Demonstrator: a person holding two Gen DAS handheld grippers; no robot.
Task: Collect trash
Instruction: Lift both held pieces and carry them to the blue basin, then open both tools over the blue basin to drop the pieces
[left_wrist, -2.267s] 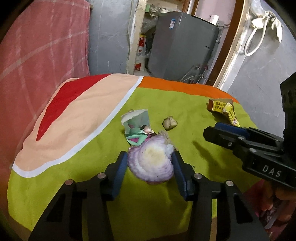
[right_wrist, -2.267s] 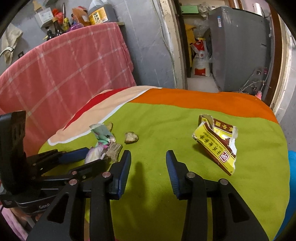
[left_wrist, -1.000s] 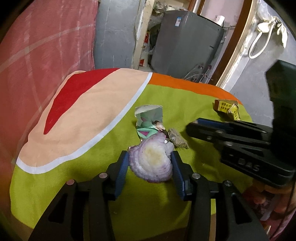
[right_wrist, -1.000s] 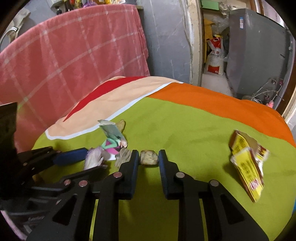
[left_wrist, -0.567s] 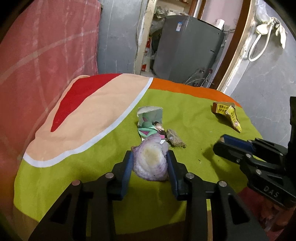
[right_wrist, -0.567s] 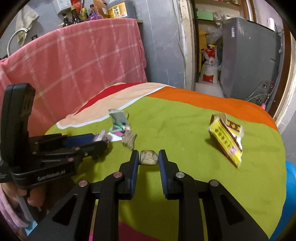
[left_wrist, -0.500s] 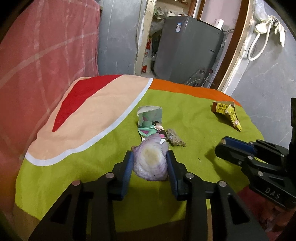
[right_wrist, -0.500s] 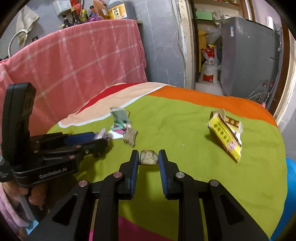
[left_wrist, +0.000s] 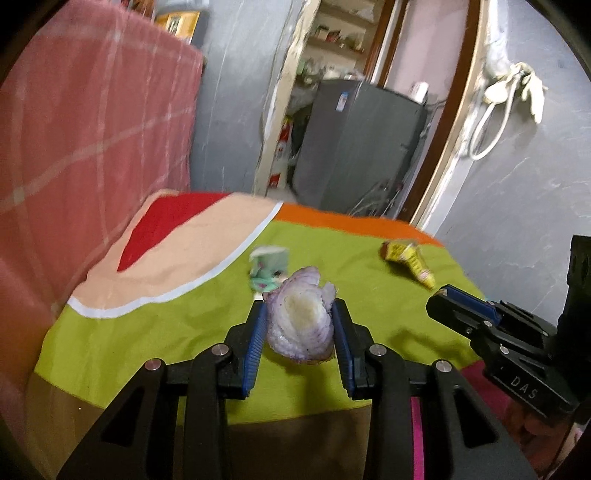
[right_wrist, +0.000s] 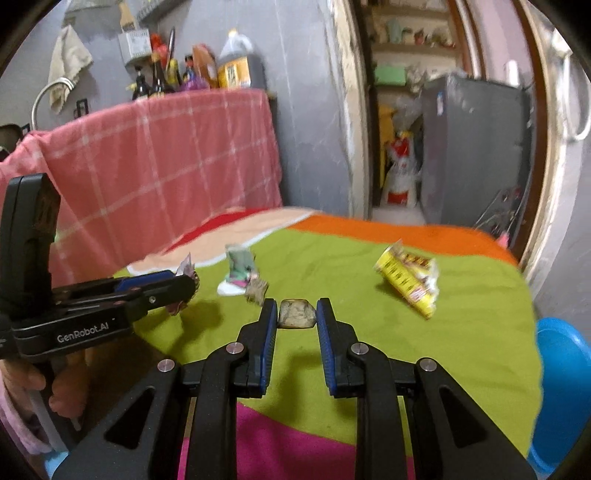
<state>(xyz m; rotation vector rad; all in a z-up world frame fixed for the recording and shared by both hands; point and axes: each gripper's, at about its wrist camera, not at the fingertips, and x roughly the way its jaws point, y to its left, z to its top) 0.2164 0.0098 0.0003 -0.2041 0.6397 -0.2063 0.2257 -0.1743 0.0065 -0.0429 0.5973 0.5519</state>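
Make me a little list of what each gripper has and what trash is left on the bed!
left gripper: shut on the purple onion slice
right gripper: shut on the small tan lump
left on the green cloth: yellow torn wrapper, pale green cartoon wrapper, small brown scrap
nearby: blue round thing, low right

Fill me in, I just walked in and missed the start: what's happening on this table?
A person is clearing trash off the green cloth, a handheld gripper in each hand. The left gripper is shut on an onion piece, and the right gripper is shut on a small brownish scrap; both look lifted off the cloth. Still lying on the cloth are a yellow wrapper, a greenish wrapper and a brown scrap beside it.
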